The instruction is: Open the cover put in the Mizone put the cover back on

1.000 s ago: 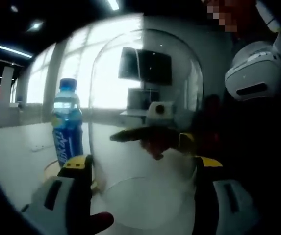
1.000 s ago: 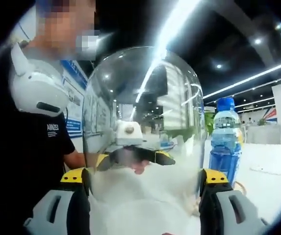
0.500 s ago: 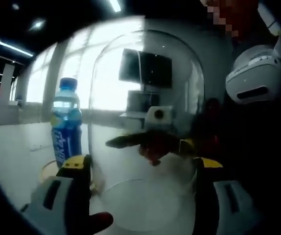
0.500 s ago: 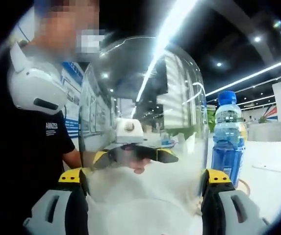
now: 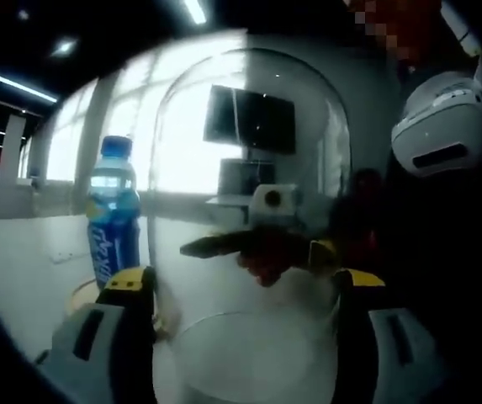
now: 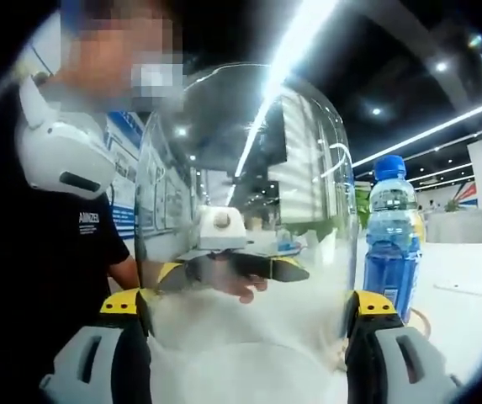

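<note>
A clear glass dome cover [image 5: 249, 168] stands upright between my left gripper's [image 5: 241, 290] yellow-tipped jaws, which press on its two sides. The right gripper [image 5: 266, 248] shows through the glass on the far side. In the right gripper view the same cover [image 6: 249, 177] is clamped between my right gripper's [image 6: 245, 307] jaws, with the left gripper [image 6: 224, 265] visible through it. The blue Mizone bottle [image 5: 113, 219] stands upright on the white table beside the cover, outside it [image 6: 390, 240]. A round wooden base [image 5: 85, 295] lies at the bottle's foot.
A person in a dark shirt stands close behind the cover, with a white device [image 5: 442, 126] [image 6: 60, 151] on the chest. The white table [image 5: 30, 252] stretches away past the bottle. A cable [image 6: 468, 290] lies on the table [image 6: 463, 311].
In the right gripper view the cover sits slightly higher and fuller than a second ago. Both grippers have kept their hold. The bottle has stayed put.
</note>
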`<state>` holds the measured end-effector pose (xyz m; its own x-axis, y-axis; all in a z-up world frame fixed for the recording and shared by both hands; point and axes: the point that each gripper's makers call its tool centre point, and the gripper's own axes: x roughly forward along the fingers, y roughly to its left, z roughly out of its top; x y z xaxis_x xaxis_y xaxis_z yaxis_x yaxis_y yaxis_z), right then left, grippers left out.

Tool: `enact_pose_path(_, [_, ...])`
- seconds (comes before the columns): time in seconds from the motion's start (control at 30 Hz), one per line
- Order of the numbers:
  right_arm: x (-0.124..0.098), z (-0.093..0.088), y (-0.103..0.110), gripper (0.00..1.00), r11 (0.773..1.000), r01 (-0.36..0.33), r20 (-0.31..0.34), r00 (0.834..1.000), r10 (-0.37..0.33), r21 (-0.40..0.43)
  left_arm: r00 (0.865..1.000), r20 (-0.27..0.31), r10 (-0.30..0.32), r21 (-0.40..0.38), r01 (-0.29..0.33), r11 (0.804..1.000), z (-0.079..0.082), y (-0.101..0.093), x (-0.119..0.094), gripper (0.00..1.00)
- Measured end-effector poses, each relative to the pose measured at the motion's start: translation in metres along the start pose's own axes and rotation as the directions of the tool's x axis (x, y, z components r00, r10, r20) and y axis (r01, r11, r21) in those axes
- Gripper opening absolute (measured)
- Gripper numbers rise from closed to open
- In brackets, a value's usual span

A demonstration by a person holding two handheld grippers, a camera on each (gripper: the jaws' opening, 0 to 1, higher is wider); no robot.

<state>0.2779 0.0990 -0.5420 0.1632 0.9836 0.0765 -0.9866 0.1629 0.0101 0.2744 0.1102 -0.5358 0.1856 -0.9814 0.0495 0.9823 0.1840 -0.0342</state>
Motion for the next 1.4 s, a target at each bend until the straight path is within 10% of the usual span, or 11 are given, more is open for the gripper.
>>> enact_pose_path(1.1, [0.003,0.016,-0.001,0.89,0.993,0.013,0.023,1.000,-0.016,0.119,0.997,0.068,0.025,-0.097,-0.018,0.995,0.017,0.025,-0.014,0.73])
enact_pose_path(1.4, [0.000,0.031,0.005,0.89,0.994,0.012,0.031,0.999,-0.015,0.112,0.997,0.064,0.032,-0.095,-0.026,0.995,0.025,0.006,-0.004,0.73])
